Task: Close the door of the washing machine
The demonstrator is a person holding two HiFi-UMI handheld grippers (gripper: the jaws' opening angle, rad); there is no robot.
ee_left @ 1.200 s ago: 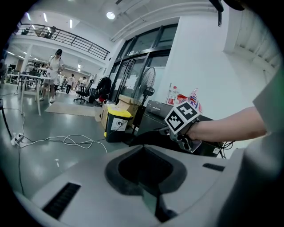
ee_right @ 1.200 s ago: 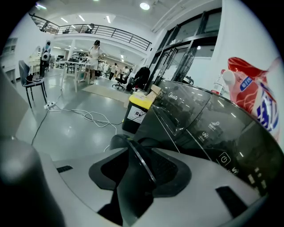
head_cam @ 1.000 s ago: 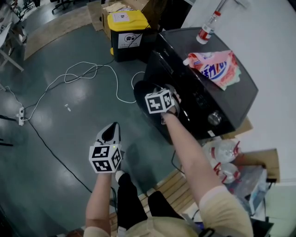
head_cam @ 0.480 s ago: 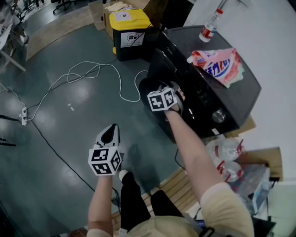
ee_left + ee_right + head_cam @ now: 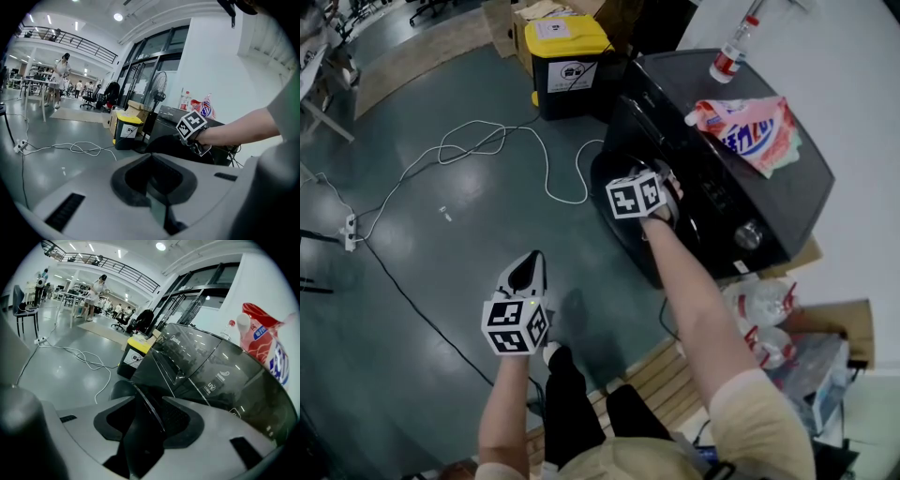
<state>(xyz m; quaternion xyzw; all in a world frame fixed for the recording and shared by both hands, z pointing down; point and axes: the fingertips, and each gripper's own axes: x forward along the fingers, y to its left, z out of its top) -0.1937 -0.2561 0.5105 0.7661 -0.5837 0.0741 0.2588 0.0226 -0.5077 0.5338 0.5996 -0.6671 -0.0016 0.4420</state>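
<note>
A black front-loading washing machine (image 5: 787, 202) stands at the upper right of the head view. Its round dark door (image 5: 609, 183) hangs partly open toward the floor. My right gripper (image 5: 667, 187) is at the door's rim, and in the right gripper view the door's edge (image 5: 140, 404) runs between the jaws and fills the gap, so the gripper is shut on it. The machine's front panel (image 5: 197, 366) lies close beyond. My left gripper (image 5: 530, 262) hovers over the floor, well left of the machine, shut on nothing. The left gripper view shows the door (image 5: 166, 145) from the side.
A yellow-lidded bin (image 5: 562, 61) stands beside the machine. A white cable (image 5: 487, 145) loops across the floor to a power strip (image 5: 344, 232). A detergent bag (image 5: 755, 122) and a bottle (image 5: 729, 56) lie on the machine's top. Plastic bags (image 5: 759, 314) and a wooden pallet (image 5: 652, 380) sit nearby.
The right gripper has moved toward the machine's front with the door's rim, and the door has swung closer to the machine. The left gripper has stayed put.
</note>
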